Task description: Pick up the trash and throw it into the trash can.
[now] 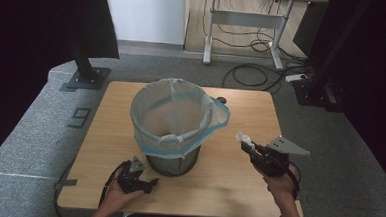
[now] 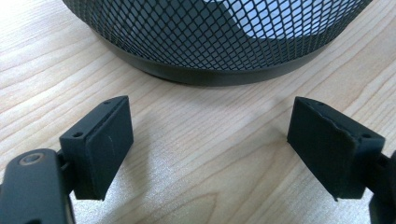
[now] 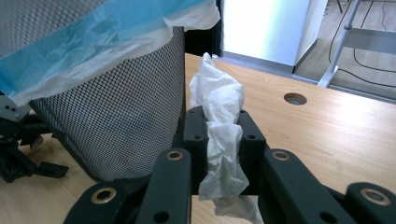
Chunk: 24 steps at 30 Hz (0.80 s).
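A black mesh waste bin (image 1: 173, 160) lined with a blue-and-white plastic bag (image 1: 180, 113) stands in the middle of the wooden table (image 1: 241, 106). My right gripper (image 1: 249, 147) hovers to the right of the bin, shut on a crumpled white tissue (image 1: 243, 138). In the right gripper view the tissue (image 3: 219, 121) sticks up between the jaws, beside the bin's wall (image 3: 116, 126). My left gripper (image 1: 144, 183) rests low on the table in front of the bin, open. Bare wood shows between its pads (image 2: 100, 144), with the bin's base (image 2: 215, 70) just ahead.
A small round hole (image 3: 295, 98) sits in the tabletop behind the bin. Black stands (image 1: 87, 43) rise at the far left and right. A white desk frame (image 1: 245, 21) and loose cables (image 1: 263, 67) lie on the floor beyond the table.
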Each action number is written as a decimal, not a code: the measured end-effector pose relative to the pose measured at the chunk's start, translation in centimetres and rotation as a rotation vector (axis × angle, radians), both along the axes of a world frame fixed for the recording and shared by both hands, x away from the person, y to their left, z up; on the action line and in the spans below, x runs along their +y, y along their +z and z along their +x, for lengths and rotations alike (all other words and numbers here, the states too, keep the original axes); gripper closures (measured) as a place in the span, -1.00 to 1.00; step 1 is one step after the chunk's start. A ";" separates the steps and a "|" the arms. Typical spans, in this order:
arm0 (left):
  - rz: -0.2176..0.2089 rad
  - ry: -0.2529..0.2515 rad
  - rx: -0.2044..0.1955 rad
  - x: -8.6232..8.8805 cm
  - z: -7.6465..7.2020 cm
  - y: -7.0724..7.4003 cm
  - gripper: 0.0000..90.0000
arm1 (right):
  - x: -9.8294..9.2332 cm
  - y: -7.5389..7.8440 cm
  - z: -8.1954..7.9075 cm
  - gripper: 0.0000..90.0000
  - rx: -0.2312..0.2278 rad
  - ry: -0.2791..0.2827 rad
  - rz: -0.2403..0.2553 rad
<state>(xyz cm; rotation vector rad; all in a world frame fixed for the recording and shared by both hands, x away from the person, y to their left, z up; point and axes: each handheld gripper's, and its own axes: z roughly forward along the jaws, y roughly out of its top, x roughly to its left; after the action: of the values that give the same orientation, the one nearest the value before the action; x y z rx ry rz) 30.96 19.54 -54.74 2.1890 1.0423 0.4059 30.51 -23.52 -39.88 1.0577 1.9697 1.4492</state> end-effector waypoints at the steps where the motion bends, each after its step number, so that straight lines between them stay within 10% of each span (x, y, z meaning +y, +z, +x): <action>1: 0.000 -0.001 0.001 0.0 0.0 0.0 -0.69 | 0.0 0.0 0.0 0.74 0.000 0.000 0.000; 24: 0.000 -0.005 0.003 -0.1 -0.1 0.0 -0.69 | -0.1 3.5 0.0 0.74 -0.052 0.005 -0.009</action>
<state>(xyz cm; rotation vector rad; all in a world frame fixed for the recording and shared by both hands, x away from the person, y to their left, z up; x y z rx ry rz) 30.81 19.48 -54.72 2.1927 1.0382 0.3999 30.52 -23.63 -36.37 1.0017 1.9422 1.4549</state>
